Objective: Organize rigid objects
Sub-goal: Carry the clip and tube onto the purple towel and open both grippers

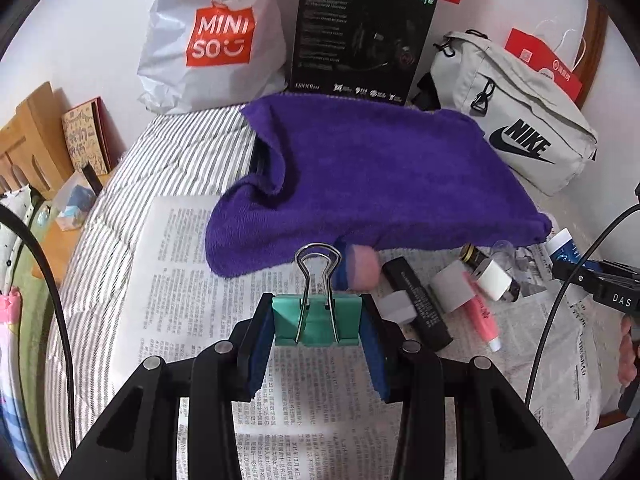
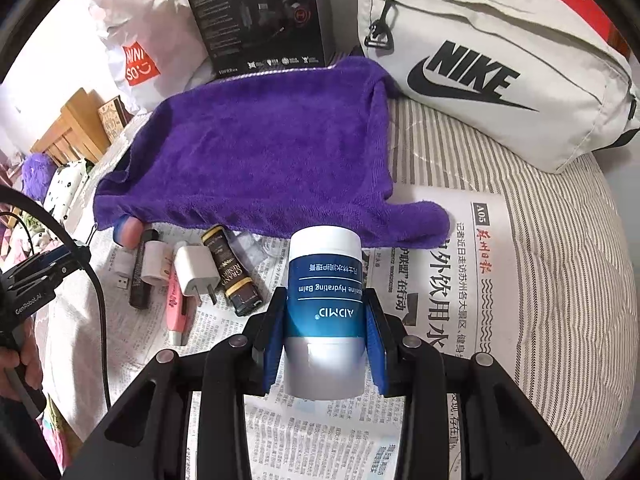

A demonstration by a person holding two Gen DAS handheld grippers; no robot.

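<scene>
My left gripper (image 1: 316, 322) is shut on a teal binder clip (image 1: 316, 324), its wire handles pointing away from me, above the newspaper (image 1: 192, 280). In the right wrist view my right gripper (image 2: 326, 320) is shut on a blue and white balm jar (image 2: 326, 300), white cap at the far end. A row of small objects lies along the purple towel (image 1: 360, 176): a pink and blue eraser (image 1: 362, 266), a black tube (image 1: 420, 304), a pink highlighter (image 1: 486, 320), a white charger plug (image 2: 196, 268) and a dark lighter (image 2: 232, 276). The left gripper (image 2: 40, 276) shows at the left edge.
The purple towel (image 2: 260, 152) covers a dark box. Behind it stand a white Miniso bag (image 1: 212, 40), a black headphone box (image 1: 360, 36), a grey Nike pouch (image 1: 516, 116) and red paper bags (image 1: 548, 68). A striped bedsheet (image 2: 560, 240) lies under the newspaper. A wooden shelf (image 1: 32, 140) is at left.
</scene>
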